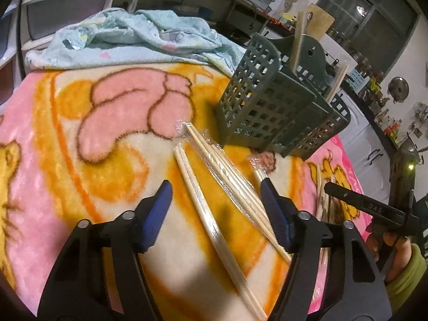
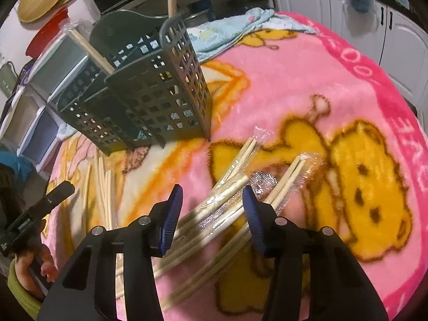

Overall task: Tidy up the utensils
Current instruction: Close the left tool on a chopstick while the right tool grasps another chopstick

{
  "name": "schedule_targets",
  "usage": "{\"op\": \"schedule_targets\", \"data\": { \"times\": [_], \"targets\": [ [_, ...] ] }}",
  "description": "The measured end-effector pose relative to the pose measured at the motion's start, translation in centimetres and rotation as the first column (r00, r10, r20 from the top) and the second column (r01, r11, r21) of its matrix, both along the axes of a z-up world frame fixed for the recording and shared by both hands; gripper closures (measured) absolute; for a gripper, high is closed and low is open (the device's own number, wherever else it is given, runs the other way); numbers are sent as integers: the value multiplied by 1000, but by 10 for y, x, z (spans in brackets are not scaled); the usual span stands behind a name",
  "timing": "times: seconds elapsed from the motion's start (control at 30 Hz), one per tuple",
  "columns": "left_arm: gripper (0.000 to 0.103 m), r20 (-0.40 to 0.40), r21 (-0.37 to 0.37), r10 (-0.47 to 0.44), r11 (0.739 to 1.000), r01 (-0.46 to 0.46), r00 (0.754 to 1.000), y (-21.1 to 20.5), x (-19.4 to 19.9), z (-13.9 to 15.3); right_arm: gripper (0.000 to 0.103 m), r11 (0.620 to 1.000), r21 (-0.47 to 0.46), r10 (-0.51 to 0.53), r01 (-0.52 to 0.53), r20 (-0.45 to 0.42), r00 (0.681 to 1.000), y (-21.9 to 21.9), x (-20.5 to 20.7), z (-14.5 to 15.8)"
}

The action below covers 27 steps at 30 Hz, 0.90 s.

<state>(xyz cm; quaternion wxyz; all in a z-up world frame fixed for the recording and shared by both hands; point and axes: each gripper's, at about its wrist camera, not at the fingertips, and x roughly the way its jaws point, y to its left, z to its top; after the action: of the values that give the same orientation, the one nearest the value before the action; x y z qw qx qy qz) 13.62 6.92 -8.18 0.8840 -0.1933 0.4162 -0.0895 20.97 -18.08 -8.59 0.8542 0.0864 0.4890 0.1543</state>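
Because the wrapped chopsticks lie in loose, overlapping bundles on the soft blanket [image 2: 307,85], either grab could go wrong. In the left wrist view, the left gripper [image 1: 216,200] is spread apart above the left-hand chopstick packs [image 1: 208,195], holding nothing, with several packs between its pads; closing from here would likely catch more than one, or pinch the slippery film rather than the sticks. In the right wrist view, the right gripper [image 2: 212,208] also stands released over the right-hand chopstick packs [image 2: 232,187], its fingers straddling a crossed heap; a squeeze there may lift one end only, so the pack swings or slides out. The plush pile could also snag a fingertip that goes too low. The utensil caddy [image 2: 149,93] stands upright just beyond both piles, with a few sticks already leaning in its compartments. It looks light, so a long pack brought in at a slant might hit its rim and tip it on the yielding blanket, spilling what is already sorted.
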Motion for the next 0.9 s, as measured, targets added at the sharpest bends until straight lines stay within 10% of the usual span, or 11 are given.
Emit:
{"op": "schedule_targets", "data": {
  "times": [0.63, 0.9],
  "targets": [
    [59, -95, -48, 10, 999, -15, 995, 14, 39, -17, 83, 990, 113, -78, 87, -87, 993, -20, 24, -13],
    [90, -110, -18, 21, 1000, -23, 994, 25, 44, -21, 88, 983, 147, -99, 110, -79, 992, -27, 20, -10]
  ]
}}
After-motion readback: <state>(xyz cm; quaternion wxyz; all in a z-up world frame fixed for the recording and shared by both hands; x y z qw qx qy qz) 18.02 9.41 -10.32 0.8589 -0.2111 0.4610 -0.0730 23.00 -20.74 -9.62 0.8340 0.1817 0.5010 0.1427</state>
